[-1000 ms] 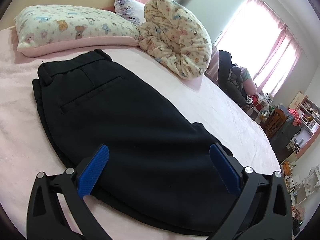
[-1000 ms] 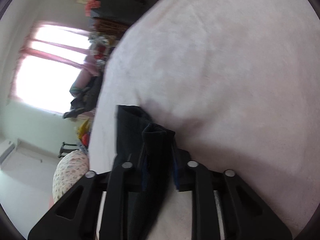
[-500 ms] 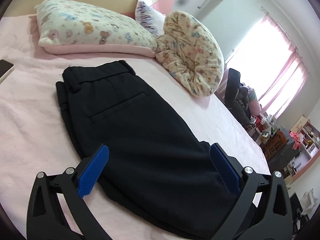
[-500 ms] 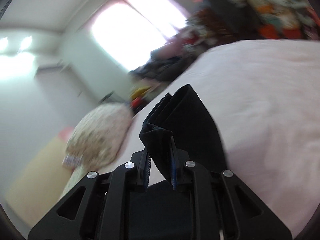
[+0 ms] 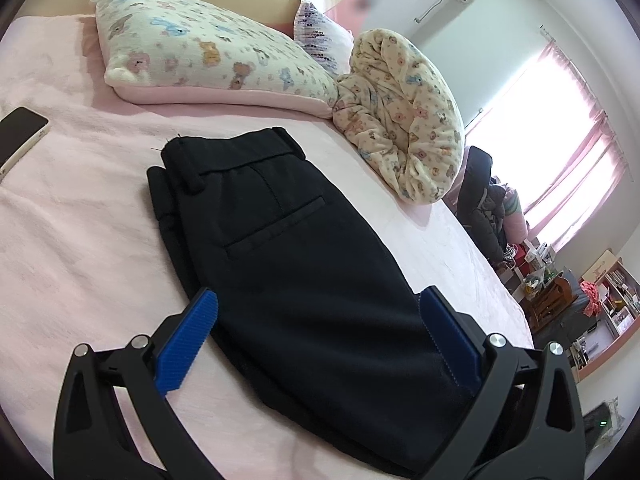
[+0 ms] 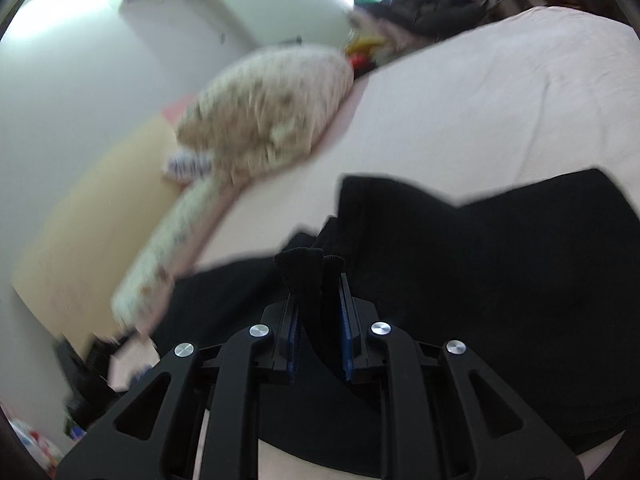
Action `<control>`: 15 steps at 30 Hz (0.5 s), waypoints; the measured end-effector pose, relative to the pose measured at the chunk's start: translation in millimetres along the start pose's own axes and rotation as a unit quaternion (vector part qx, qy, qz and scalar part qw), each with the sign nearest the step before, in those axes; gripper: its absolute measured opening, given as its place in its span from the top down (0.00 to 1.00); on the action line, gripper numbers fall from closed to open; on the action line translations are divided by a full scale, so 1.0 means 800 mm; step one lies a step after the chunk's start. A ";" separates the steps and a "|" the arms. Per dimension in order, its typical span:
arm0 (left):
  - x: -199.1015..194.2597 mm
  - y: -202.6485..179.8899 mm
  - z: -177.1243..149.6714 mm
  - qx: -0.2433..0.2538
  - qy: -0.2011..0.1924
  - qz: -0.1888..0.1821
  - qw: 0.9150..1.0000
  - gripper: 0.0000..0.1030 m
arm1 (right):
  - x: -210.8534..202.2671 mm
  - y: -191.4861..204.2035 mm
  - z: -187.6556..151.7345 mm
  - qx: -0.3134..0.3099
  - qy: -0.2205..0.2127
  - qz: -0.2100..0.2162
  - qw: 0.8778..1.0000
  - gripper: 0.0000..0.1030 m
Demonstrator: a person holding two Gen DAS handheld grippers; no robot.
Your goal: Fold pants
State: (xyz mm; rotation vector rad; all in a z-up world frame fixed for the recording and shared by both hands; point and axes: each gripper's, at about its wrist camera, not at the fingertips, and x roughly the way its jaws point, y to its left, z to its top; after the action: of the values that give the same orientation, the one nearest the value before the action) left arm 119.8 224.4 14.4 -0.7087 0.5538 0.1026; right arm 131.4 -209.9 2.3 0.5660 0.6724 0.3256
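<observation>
A pair of black pants (image 5: 304,264) lies flat on a pink bed (image 5: 80,248), folded lengthwise so the two legs are stacked. The waistband sits at the far end, toward the pillows, and a welt back pocket faces up just below it. In the left wrist view, the left tongs (image 5: 320,344) hang over the near part of the pants, the two blue ribbed pads spread wide apart, one over the left edge of the fabric and one at its right edge, with nothing pinched between them. In the right wrist view, which is blurred, the right tongs (image 6: 318,300) are closed on a bunched fold of the black fabric, which stands up in a small crest between the narrow-set blue pads; more of the pants spreads dark and wide behind and to the right of the tongs, lying on the bed. Beyond the waistband, at the head of the bed, a long cream pillow (image 5: 208,60) printed with small bears and flowers rests on a pink underside, and to its right a rolled blanket (image 5: 404,120) in a similar bear print leans against it. A dark-screened phone (image 5: 20,136) lies on the bed at the far left, well apart from the pants. Past the bed on the right, a bright window with pink curtains (image 5: 576,160) lights the room, with cluttered shelves (image 5: 608,300) below it.
</observation>
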 end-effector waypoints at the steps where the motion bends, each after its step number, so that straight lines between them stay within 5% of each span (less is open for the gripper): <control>1: -0.001 0.001 0.001 0.000 0.000 0.000 1.000 0.02 | 0.014 0.004 -0.010 -0.004 0.018 -0.010 1.000 0.83; 12: -0.009 0.008 0.004 -0.010 0.000 -0.007 1.000 0.02 | 0.018 0.041 -0.010 -0.048 -0.010 -0.015 0.999 0.83; 15: -0.009 0.006 0.002 -0.002 0.002 -0.006 1.000 0.02 | 0.050 0.060 -0.026 -0.118 0.044 -0.069 0.990 0.82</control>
State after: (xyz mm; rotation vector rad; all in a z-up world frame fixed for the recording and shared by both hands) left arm 113.4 229.2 16.1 -0.7171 0.5528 0.0915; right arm 142.3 -145.1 -2.3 0.2777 0.7429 0.2963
